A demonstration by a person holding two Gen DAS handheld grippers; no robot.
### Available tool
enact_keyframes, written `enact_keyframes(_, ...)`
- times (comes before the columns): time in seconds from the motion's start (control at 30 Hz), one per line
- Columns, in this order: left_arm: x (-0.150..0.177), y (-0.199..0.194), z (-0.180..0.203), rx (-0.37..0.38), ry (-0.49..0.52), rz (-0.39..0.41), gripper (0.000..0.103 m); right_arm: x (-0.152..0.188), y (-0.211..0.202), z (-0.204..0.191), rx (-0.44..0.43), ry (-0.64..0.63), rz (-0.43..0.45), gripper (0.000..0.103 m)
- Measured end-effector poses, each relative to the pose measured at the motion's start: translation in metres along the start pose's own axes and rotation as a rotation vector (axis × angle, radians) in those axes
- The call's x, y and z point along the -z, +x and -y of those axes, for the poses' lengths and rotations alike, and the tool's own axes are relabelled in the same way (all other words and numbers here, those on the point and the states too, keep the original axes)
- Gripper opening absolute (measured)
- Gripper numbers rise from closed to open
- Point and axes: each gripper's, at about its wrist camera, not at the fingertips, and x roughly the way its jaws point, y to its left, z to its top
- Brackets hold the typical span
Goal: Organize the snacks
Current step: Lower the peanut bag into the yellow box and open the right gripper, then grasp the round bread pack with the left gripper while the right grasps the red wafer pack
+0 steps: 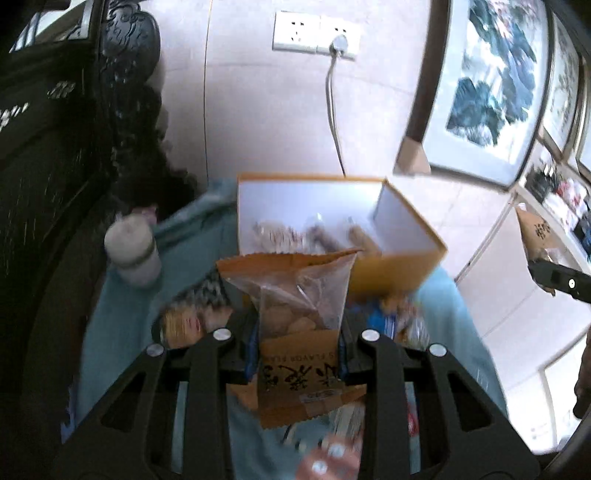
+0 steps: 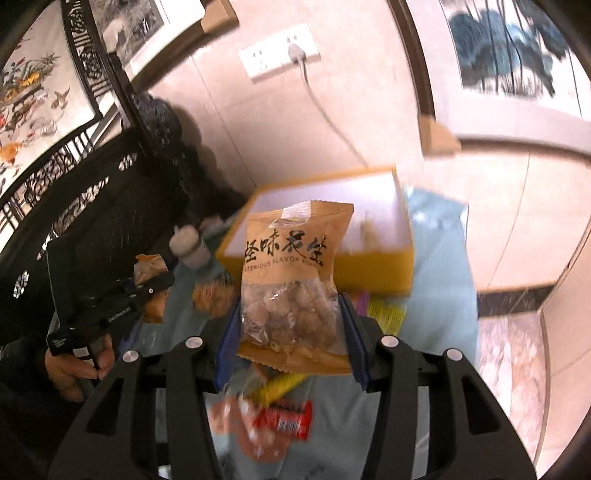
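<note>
The yellow box (image 1: 391, 269) on the blue cloth (image 1: 122, 314) already held a few snacks, while several lay loose outside. The left gripper (image 1: 299, 354) and right gripper (image 2: 291, 332) each clamped a peanut packet (image 2: 295, 273) aloft, near the box.

We seem to be in a home's living room — beyond the grippers rise a tiled wall with a socket plate (image 1: 316, 35), framed ink paintings (image 1: 491, 85) and a carved dark wooden screen (image 2: 74, 173) — over a cloth-covered table (image 1: 118, 314).
</note>
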Motion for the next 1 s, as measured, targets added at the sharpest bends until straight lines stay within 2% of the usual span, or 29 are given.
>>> enact_keyframes(0.1, -0.038, 0.015, 0.009, 0.002, 0.012, 0.023, 0.031, -0.031, 0.011, -0.001, 0.01, -0.011, 0.02, 0.051)
enact_keyframes(0.3, -0.095, 0.065, 0.021, -0.015, 0.011, 0.007, 0.031, -0.085, 0.047, 0.01, 0.071, -0.006, 0.009, 0.051)
enact_keyframes(0.53, -0.136, 0.107, 0.024, -0.055, 0.051, 0.006, 0.031, -0.124, 0.081, 0.023, 0.114, -0.021, 0.003, 0.051)
enact_keyframes(0.6, -0.143, 0.124, 0.024, -0.064, 0.056, -0.009, 0.032, -0.13, 0.098, 0.028, 0.115, -0.028, -0.027, 0.052)
enact_keyframes(0.63, -0.145, 0.131, 0.024, -0.069, 0.052, -0.018, 0.038, -0.132, 0.108, 0.03, 0.119, -0.025, -0.051, 0.053)
enact_keyframes(0.67, -0.145, 0.137, 0.023, -0.069, 0.046, -0.026, 0.069, -0.132, 0.118, 0.033, 0.144, -0.02, -0.078, 0.062)
enact_keyframes(0.7, -0.144, 0.149, 0.021, -0.09, 0.043, -0.057, 0.089, -0.13, 0.13, 0.037, 0.193, -0.016, -0.111, 0.071)
enact_keyframes(0.73, -0.141, 0.157, 0.02, -0.126, 0.045, -0.082, 0.101, -0.127, 0.136, 0.039, 0.209, -0.017, -0.128, 0.071)
enact_keyframes(0.8, -0.129, 0.168, 0.015, -0.158, 0.064, -0.118, 0.101, -0.115, 0.143, 0.044, 0.234, -0.02, -0.151, 0.071)
enact_keyframes(0.87, -0.113, 0.17, 0.005, -0.179, 0.075, -0.146, 0.101, -0.099, 0.144, 0.047, 0.222, -0.015, -0.171, 0.071)
enact_keyframes(1.0, -0.075, 0.151, -0.02, -0.188, 0.0, -0.144, 0.101, -0.061, 0.14, 0.056, 0.207, 0.02, -0.207, 0.071)
